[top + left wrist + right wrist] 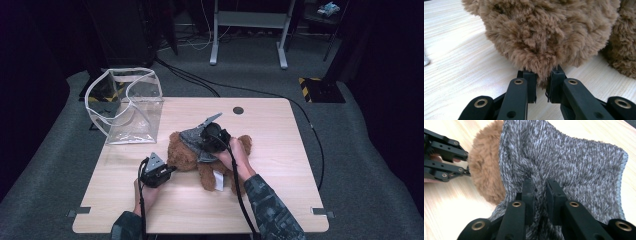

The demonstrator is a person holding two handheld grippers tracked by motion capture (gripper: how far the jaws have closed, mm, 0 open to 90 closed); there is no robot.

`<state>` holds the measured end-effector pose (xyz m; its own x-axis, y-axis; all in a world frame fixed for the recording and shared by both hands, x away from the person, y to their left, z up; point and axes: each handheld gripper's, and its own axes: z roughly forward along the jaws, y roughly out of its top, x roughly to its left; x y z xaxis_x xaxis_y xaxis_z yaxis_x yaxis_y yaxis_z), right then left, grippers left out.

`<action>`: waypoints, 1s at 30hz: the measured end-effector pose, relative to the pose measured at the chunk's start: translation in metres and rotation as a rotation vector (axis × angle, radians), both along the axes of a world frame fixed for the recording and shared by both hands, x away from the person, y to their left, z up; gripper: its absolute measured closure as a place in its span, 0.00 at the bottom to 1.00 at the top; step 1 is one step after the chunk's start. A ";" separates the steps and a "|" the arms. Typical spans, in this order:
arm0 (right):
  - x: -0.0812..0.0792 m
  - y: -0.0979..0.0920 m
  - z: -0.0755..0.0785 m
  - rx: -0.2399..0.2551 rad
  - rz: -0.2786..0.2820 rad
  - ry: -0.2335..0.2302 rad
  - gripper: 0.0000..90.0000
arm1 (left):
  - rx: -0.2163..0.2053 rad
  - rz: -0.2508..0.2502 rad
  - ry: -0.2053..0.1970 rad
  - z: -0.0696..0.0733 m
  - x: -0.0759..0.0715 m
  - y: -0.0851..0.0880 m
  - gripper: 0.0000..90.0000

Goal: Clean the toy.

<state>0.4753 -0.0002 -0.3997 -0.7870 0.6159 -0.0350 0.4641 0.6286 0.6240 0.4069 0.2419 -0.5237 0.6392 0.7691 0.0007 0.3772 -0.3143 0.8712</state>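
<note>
While the brown teddy bear (200, 157) lies in the middle of the wooden table (280, 130), the left gripper (541, 86) pinches a tuft of its fur, jaws nearly closed. The right gripper (540, 195) clamps the bear's grey knitted garment (574, 165). A clear plastic bag (127, 107) stands at the far left corner.

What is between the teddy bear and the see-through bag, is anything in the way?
Nothing visible. Bare table lies between the teddy bear and the clear bag. The left gripper pinches the bear's fur, and the right gripper pinches its grey sweater.
</note>
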 end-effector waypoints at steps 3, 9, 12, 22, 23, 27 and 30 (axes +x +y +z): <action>0.001 -0.007 0.001 -0.009 -0.003 -0.001 0.87 | -0.001 -0.001 0.000 0.000 0.000 0.000 0.89; 0.004 -0.021 0.002 -0.014 -0.029 0.001 0.87 | -0.002 -0.002 0.000 0.000 0.000 0.000 0.89; 0.005 -0.029 0.003 -0.019 -0.041 -0.001 0.87 | -0.001 -0.002 0.000 0.000 0.000 0.000 0.89; 0.012 -0.060 0.001 -0.007 -0.114 0.019 0.87 | -0.003 -0.004 0.000 0.000 0.000 0.000 0.89; 0.013 -0.063 0.000 -0.003 -0.120 0.019 0.87 | -0.003 -0.004 0.000 0.000 0.000 0.000 0.89; 0.015 -0.069 -0.001 0.010 -0.143 0.031 0.87 | -0.005 -0.004 0.000 0.000 0.000 0.000 0.89; 0.016 -0.072 -0.002 0.010 -0.150 0.034 0.87 | -0.004 -0.005 0.000 0.000 0.000 0.000 0.89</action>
